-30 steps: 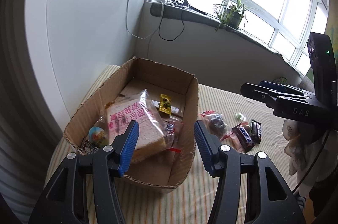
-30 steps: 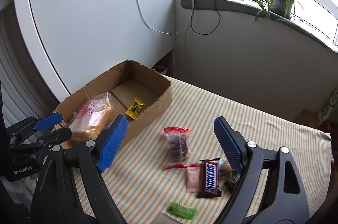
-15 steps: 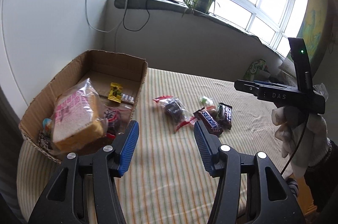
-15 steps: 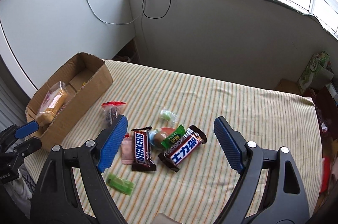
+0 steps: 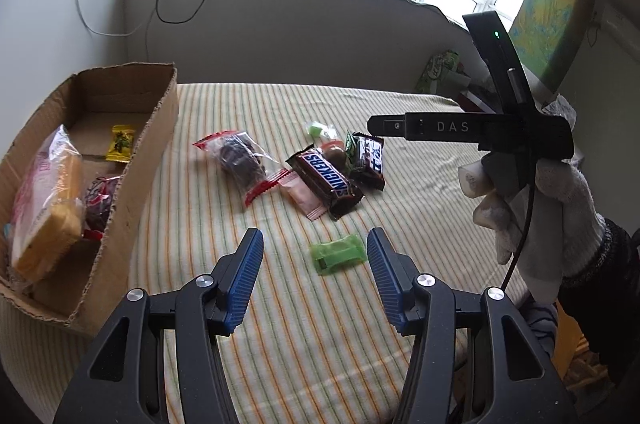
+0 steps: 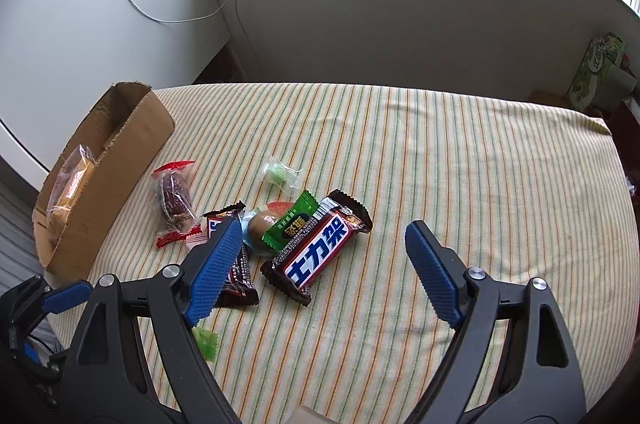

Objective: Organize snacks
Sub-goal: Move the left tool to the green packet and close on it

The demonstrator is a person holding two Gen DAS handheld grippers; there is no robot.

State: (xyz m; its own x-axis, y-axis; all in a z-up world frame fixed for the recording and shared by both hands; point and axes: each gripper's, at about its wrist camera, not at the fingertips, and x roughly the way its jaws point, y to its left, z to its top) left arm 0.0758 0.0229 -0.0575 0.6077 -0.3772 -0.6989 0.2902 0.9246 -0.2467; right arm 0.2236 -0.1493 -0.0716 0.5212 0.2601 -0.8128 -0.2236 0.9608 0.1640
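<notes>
snacks lie ahead of both your grippers. your left gripper (image 5: 315,266) hangs open and empty, a green candy (image 5: 338,254) just beyond its tips, then the snickers bar (image 5: 327,179), with the cardboard box (image 5: 136,179) off to its left. your right gripper (image 6: 320,260) gapes wide, empty, the chinese-label bar (image 6: 316,248) lying between its fingers.

I see a cardboard box (image 5: 156,147) at the table's left holding bagged bread (image 5: 44,199) and a yellow candy (image 5: 120,142); two Snickers bars (image 6: 320,250) and small sweets lie loose beside it.
</notes>
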